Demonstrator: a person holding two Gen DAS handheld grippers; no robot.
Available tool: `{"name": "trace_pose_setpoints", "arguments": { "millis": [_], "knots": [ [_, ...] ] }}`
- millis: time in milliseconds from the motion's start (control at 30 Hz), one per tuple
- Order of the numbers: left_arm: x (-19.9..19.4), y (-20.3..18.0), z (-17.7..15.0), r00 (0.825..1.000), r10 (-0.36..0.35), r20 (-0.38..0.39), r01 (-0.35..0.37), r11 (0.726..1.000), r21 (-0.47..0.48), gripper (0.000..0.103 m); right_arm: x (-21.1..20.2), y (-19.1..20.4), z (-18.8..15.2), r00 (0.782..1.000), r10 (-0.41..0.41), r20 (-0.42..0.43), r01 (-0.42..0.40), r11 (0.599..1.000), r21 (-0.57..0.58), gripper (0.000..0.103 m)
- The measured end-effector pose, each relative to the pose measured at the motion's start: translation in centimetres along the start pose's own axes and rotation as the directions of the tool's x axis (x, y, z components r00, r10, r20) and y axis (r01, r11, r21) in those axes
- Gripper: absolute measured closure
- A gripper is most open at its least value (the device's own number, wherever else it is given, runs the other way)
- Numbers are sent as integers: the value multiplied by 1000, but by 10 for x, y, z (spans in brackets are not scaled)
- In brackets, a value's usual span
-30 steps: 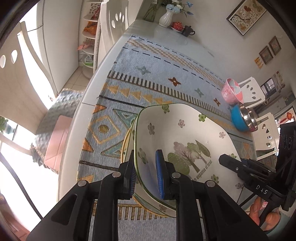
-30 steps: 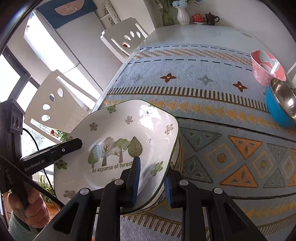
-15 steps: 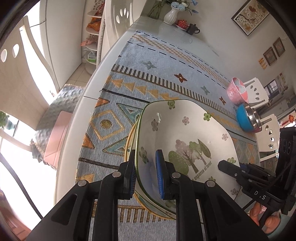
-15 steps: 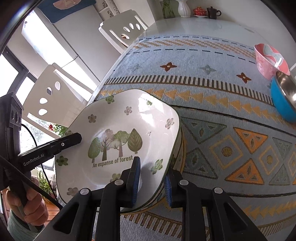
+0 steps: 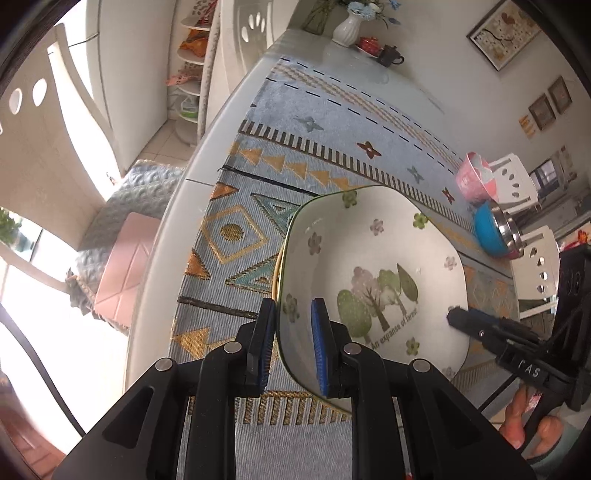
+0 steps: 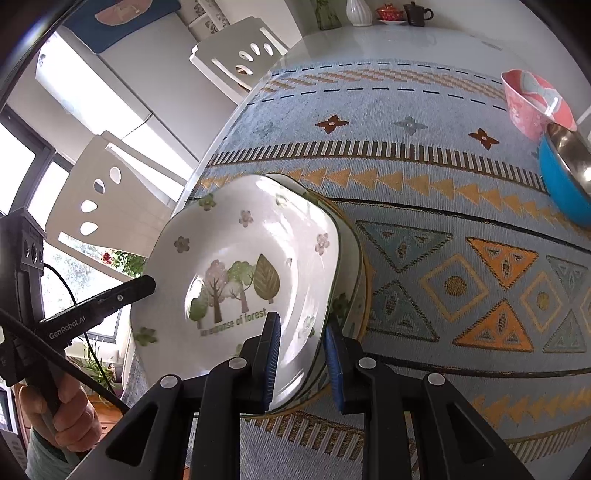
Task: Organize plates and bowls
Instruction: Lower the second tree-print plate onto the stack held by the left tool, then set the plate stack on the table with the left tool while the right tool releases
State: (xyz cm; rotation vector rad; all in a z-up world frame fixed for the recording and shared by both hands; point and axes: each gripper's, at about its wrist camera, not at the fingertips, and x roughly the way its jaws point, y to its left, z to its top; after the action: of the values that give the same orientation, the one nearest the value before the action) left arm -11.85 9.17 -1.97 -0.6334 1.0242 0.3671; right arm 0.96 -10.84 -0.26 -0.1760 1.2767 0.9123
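Note:
A white square plate with painted trees and small flowers is held tilted above the patterned cloth. My left gripper is shut on its left rim, one blue pad on each face. My right gripper is shut on the opposite rim of the plate. Each gripper's black tip shows in the other view, the right gripper and the left gripper. Under the plate lies a stack: a similar green-rimmed plate on a yellow-rimmed one.
A pink bowl and a blue bowl with a steel inside stand at the cloth's right edge. A vase and teapot sit at the far end. White chairs ring the table.
The plate between both grippers has tipped up a little more, and the stack beneath it shows more in the right wrist view. Both grips are unchanged.

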Motion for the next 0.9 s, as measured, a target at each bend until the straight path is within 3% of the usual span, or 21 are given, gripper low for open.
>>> {"name": "trace_pose_setpoints", "arguments": {
  "millis": [133, 200, 400, 533, 733, 767, 900],
  "knots": [
    [6, -22, 0, 992, 126, 9, -127, 985, 118, 86, 1, -5, -2, 999, -33, -4, 34, 999, 15, 79],
    [8, -22, 2, 991, 134, 13, -135, 983, 123, 86, 1, -8, -3, 1000, -19, -6, 19, 999, 33, 79],
    [-3, -6, 5, 994, 105, 23, -107, 993, 59, 86, -1, 1, -6, 998, -60, -17, 60, 998, -14, 79],
    [-29, -3, 7, 998, 21, 57, -24, 999, 45, 86, -10, -9, -2, 999, -32, -36, 34, 998, 48, 79],
    [-63, -36, 20, 986, -93, 136, 80, 992, 99, 82, -49, -17, 9, 999, -19, 36, 16, 995, 97, 78],
    [-67, -42, 23, 984, -100, 144, 86, 991, 103, 77, -55, -18, 10, 999, -15, 49, 10, 995, 101, 78],
    [-76, -64, 33, 980, -110, 166, 90, 988, 122, 74, -63, -22, 13, 998, -13, 64, 7, 995, 105, 75]
  ]
}}
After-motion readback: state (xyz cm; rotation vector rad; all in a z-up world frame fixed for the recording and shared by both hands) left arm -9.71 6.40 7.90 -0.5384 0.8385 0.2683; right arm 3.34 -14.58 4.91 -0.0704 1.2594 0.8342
